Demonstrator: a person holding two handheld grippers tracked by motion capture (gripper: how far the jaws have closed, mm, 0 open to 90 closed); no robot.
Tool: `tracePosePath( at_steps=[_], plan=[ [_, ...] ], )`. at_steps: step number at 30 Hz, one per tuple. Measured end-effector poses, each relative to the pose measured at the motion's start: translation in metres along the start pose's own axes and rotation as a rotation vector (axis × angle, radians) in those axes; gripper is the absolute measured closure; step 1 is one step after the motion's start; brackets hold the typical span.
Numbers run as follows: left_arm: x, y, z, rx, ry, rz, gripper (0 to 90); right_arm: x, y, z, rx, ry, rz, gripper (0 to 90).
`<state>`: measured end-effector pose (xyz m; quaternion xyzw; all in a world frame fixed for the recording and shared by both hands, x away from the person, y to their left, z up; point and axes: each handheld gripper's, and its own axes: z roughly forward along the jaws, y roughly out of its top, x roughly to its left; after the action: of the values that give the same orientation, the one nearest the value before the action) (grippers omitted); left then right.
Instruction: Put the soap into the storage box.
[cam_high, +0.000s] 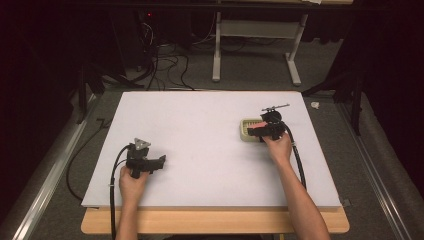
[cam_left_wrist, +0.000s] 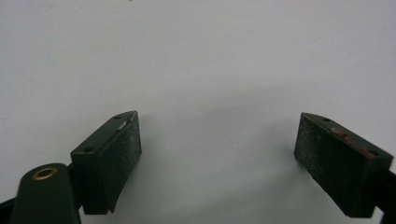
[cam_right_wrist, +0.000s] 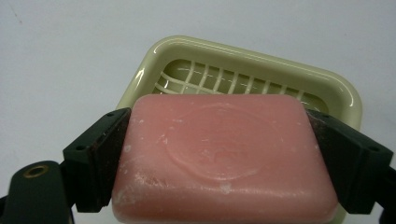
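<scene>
Right tongs (cam_right_wrist: 219, 163): I clamp the pink soap (cam_right_wrist: 224, 156) by its ends, long axis across the jaws.
Soap dish (cam_right_wrist: 345, 100): just ahead, beneath.
Left tongs (cam_left_wrist: 217, 154): released, idle.

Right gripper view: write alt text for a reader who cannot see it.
A pink rectangular bar of soap is clamped between the two black jaws of the right hand-held gripper, one jaw pressing each end. Just behind and below it sits a pale yellow plastic soap dish with a gridded bottom, resting on the white table.
</scene>
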<state>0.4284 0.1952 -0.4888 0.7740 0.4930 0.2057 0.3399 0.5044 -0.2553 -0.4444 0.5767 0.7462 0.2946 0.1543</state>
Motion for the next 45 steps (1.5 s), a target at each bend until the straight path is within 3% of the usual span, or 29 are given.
tracePosePath(
  at_steps=[23, 34, 45],
  plan=[
    [0.000, 0.000, 0.000, 0.000, 0.000, 0.000, 15.1, 0.002, 0.001, -0.006, -0.036, -0.007, -0.006, 12.1],
    [0.000, 0.000, 0.000, 0.000, 0.000, 0.000, 15.1, 0.003, -0.001, -0.014, -0.070, -0.002, -0.013, 12.1],
    [0.000, 0.000, 0.000, 0.000, 0.001, 0.001, 15.1, 0.007, -0.003, -0.032, -0.118, 0.012, -0.043, 12.6]
  ],
)
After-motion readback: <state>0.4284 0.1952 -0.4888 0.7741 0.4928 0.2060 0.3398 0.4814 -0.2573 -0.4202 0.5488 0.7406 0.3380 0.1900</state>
